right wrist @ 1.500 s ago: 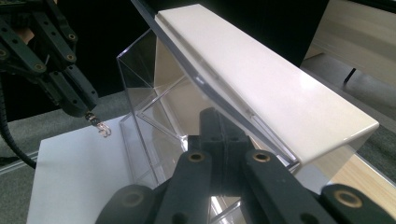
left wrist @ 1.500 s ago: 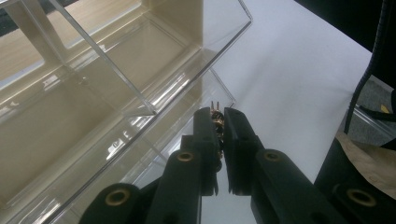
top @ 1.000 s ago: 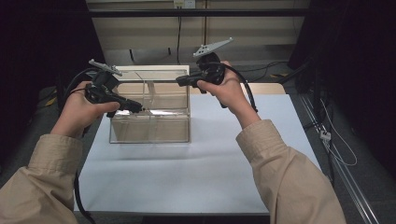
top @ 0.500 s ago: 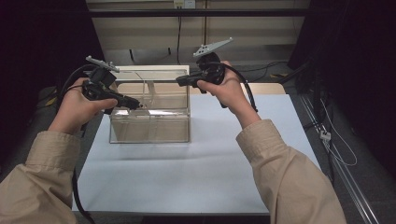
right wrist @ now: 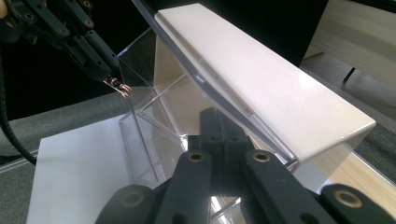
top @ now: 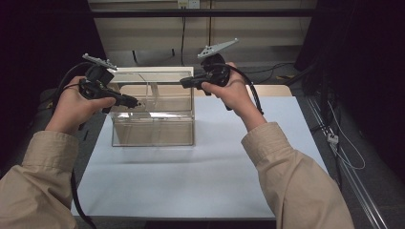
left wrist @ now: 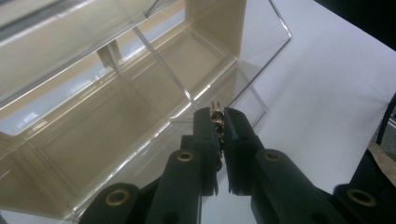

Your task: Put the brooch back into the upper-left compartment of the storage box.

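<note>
Clear acrylic box [top: 154, 114] sits at the white sheet's [top: 200, 176] far-left end. Left gripper [top: 137, 102] has just edged in over the box's open top, jaws pinching a small brass clip [left wrist: 216, 117], probably to drop it in. Right gripper [top: 184, 82] clamps the box's raised cream lid [right wrist: 261, 79]. Dark room beyond the box.

A clear acrylic box [top: 153, 119] with a raised cream lid [right wrist: 261, 88] stands upright on the white table [top: 200, 171], a small brass-coloured piece [left wrist: 216, 120] above it.
</note>
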Available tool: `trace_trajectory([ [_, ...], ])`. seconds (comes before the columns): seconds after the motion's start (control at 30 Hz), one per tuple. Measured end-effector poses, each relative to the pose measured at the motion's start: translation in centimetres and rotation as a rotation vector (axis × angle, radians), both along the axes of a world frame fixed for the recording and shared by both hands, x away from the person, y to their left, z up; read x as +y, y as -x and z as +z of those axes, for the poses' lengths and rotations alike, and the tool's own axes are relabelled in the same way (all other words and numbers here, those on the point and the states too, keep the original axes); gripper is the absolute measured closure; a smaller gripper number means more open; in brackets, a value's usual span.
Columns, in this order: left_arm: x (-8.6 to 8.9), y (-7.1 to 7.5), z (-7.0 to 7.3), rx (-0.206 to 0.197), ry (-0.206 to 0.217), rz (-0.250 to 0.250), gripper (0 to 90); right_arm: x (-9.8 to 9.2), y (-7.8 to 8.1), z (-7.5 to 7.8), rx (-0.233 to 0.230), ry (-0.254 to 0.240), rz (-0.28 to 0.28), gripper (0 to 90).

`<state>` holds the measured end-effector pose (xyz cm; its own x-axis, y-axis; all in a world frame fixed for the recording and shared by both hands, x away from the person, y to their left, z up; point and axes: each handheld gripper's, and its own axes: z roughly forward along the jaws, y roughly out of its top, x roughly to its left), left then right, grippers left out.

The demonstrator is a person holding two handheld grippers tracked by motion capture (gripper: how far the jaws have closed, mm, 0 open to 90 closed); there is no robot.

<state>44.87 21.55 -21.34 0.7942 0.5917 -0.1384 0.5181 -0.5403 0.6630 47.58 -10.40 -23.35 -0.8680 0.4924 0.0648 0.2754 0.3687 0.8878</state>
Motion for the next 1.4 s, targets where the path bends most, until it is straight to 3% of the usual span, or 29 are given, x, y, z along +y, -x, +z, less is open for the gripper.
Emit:
trace_trajectory([
  [0.97,1.5,-1.0,0.0,-0.044,-0.024,0.068,84.4,0.1,-0.1,-0.1,0.0,0.008,-0.005,90.0],
  [1.4,1.8,-1.7,-1.5,-0.075,-0.028,0.09,84.2,0.1,-0.1,-0.1,0.0,0.007,-0.002,90.0],
])
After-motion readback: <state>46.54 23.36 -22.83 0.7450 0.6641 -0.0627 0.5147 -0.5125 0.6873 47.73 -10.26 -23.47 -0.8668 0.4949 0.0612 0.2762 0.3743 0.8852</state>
